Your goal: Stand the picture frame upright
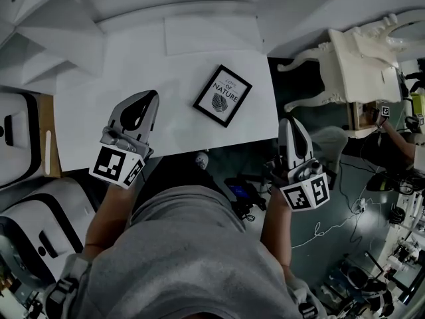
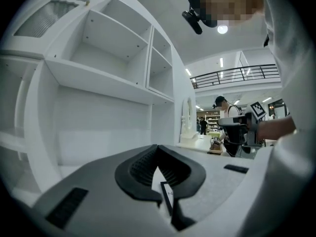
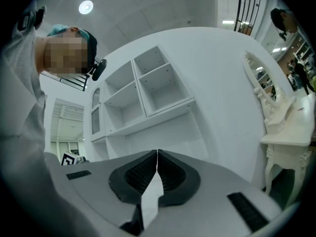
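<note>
The black picture frame (image 1: pixel 222 96) with a leaf print lies flat on the white table (image 1: pixel 133 58), right of the middle. My left gripper (image 1: pixel 151 94) is shut and holds nothing; it hovers over the table's front part, to the left of the frame. My right gripper (image 1: pixel 287 120) is also shut and holds nothing, just off the table's right front corner. In the left gripper view the jaws (image 2: pixel 158 148) meet, and a sliver of the frame (image 2: pixel 168 197) shows below them. The right gripper view shows its jaws (image 3: pixel 157 152) closed, pointing at the white shelves (image 3: pixel 148 98).
A white shelf unit (image 1: pixel 80 18) stands behind the table. An ornate white dressing table (image 1: pixel 352 62) is at the right, with a person (image 1: pixel 398 138) beside it. White equipment (image 1: pixel 20 138) sits at the left. Cables (image 1: pixel 332 228) lie on the floor at the lower right.
</note>
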### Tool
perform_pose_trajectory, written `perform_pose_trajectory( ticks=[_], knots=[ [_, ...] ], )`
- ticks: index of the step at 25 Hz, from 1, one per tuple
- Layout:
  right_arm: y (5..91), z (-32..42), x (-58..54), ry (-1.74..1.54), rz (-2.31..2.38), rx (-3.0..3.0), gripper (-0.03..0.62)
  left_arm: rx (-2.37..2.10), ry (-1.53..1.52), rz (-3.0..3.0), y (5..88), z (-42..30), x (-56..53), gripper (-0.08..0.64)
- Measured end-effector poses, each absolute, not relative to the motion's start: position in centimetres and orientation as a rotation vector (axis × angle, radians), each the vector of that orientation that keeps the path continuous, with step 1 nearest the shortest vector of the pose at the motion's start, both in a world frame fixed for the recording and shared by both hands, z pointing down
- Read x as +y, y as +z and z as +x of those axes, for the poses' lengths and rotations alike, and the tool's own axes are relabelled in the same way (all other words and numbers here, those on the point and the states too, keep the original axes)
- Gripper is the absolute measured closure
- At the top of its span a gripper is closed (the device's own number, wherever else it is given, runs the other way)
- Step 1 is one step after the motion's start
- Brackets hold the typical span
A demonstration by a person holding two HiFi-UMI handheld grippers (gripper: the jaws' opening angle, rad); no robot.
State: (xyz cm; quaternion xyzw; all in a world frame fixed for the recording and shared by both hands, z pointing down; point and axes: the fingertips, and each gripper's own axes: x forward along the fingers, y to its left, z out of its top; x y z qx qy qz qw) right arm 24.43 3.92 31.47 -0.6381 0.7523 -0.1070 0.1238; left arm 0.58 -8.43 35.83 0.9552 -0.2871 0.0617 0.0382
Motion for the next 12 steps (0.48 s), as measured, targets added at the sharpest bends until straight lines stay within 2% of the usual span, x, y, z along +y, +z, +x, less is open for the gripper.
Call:
perform_pose_trajectory(
  ticks=[12],
  knots=[
    [31.9, 24.5, -1.0, -0.361, -1.951, 2.155, 0.565, -0.785, 0.209, 2.939, 36.7, 0.0, -13.4, 0.554]
  ],
)
